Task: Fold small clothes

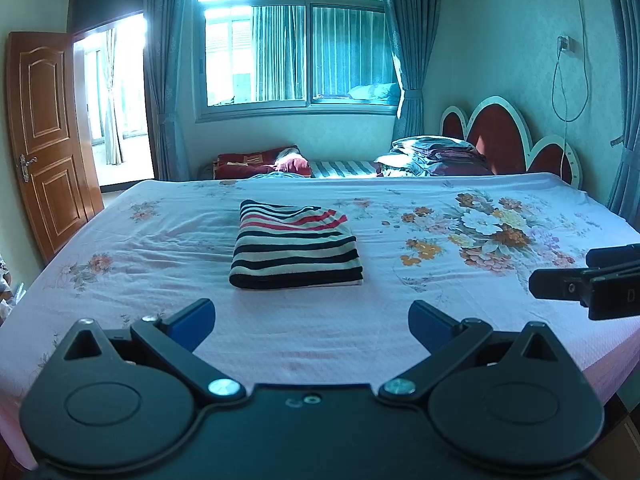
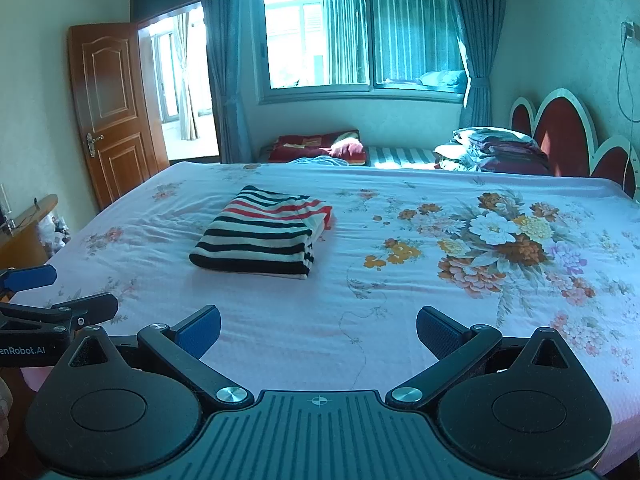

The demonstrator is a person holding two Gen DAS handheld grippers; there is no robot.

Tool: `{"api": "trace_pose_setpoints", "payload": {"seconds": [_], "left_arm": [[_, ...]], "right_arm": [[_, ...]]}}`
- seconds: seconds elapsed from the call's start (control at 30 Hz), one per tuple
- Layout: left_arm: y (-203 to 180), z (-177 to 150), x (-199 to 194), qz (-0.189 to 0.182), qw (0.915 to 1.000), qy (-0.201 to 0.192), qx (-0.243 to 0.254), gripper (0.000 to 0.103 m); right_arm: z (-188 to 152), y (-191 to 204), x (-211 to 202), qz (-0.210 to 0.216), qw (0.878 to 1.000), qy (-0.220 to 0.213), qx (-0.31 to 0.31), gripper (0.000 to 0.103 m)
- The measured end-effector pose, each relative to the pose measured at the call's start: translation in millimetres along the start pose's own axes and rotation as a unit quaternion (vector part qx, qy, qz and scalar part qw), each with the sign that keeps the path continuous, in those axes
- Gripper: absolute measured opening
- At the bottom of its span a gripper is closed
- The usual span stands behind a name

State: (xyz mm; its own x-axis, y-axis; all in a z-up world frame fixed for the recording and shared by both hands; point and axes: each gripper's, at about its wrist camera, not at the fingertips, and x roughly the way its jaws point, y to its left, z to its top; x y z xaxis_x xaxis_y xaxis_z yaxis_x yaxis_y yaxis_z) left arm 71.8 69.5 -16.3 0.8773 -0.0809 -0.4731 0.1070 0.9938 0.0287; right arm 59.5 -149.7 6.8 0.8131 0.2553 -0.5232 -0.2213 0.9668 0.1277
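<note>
**Q:** Left wrist view — where is the garment, and in what condition?

**A:** One striped garment (image 1: 296, 246) lies folded into a compact rectangle on the floral bedsheet (image 1: 400, 320), left of the large flower print (image 1: 488, 228). Stripes are black, cream and red. Nothing rests on it or touches it.

**Q:** Gripper status?

**A:** Two grippers. The left gripper (image 1: 312, 320) has its blue pads spread wide, holding nothing, above the near edge of the bed. The right gripper (image 2: 319, 330) is likewise spread wide and empty — its tip enters the left view from the right (image 1: 560, 284). Both are well apart from the garment.

**Q:** Obstructions between grippers and garment?

**A:** Bare sheet only.

**Q:** Surrounding items, by count?

**A:** One pile of folded bedding (image 1: 436, 156) at the headboard (image 1: 500, 136); one red blanket (image 2: 316, 146) beyond the far edge, beside a striped mattress (image 2: 400, 156); one window (image 1: 296, 52) with curtains at both sides; one wooden door (image 2: 112, 112), standing open; one cable (image 1: 564, 92) hanging on the right wall.
</note>
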Motion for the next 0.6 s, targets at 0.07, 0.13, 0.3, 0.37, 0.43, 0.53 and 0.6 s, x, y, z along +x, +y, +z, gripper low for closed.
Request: {"api": "trace_pose_setpoints", "payload": {"seconds": [0.07,0.13,0.3,0.37,0.43,0.53,0.6], "left_arm": [[-0.2,0.0,0.1,0.0,1.0,0.001,0.0,0.103],[-0.4,-0.2,0.0,0.001,1.0,0.0,0.001,0.103],[-1.0,0.2,-0.3,0.002,1.0,-0.001,0.001,0.103],[-1.0,0.6,-0.4,0.003,1.0,-0.002,-0.001,0.103],[-1.2,2.1,0.3,0.004,1.0,-0.002,-0.003,0.103],[-1.1,2.1,0.1,0.005,1.0,-0.001,-0.001,0.103],[-0.9,2.1,0.2,0.005,1.0,-0.002,-0.003,0.103]], "right_arm": [[0.0,0.1,0.2,0.0,1.0,0.0,0.0,0.103],[0.1,0.1,0.1,-0.001,1.0,0.0,0.0,0.103],[0.1,-0.1,0.7,-0.001,1.0,0.0,0.0,0.103],[0.4,0.0,1.1,-0.001,1.0,0.0,0.0,0.103],[0.6,0.0,2.1,0.0,1.0,0.0,-0.002,0.103],[0.6,0.0,3.7,0.001,1.0,0.001,-0.003,0.103],[0.6,-0.1,5.5,0.002,1.0,0.002,-0.004,0.103]]}}
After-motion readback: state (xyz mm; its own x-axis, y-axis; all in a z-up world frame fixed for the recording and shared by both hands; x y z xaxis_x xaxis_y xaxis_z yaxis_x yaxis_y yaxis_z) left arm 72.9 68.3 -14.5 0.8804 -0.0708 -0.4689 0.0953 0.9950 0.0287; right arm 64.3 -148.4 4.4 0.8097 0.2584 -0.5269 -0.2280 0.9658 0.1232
